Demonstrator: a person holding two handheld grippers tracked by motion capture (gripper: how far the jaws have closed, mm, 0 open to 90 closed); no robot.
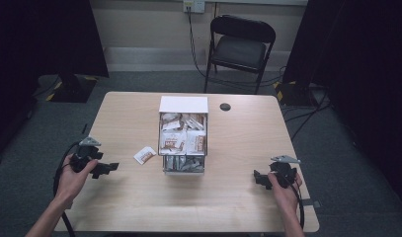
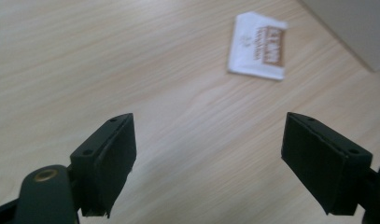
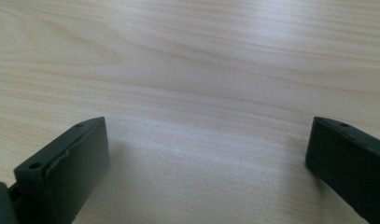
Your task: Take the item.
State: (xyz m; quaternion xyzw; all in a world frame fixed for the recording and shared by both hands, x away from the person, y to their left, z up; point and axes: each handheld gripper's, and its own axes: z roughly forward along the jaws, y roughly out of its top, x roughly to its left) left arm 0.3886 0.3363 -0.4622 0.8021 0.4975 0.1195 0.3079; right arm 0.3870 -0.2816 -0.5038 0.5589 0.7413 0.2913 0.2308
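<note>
One small white paper sachet with brown print [image 2: 257, 45] lies flat on the pale wooden table [image 1: 238, 197], ahead of the left gripper [image 2: 208, 158] and a little to the right of its gap, its jaws spread wide and holding nothing. Just beyond it stands one white open box [image 1: 183, 105] packed with more sachets than can be counted. The right gripper [image 3: 206, 163], jaws wide too, faces bare wood, well apart from the sachet.
</note>
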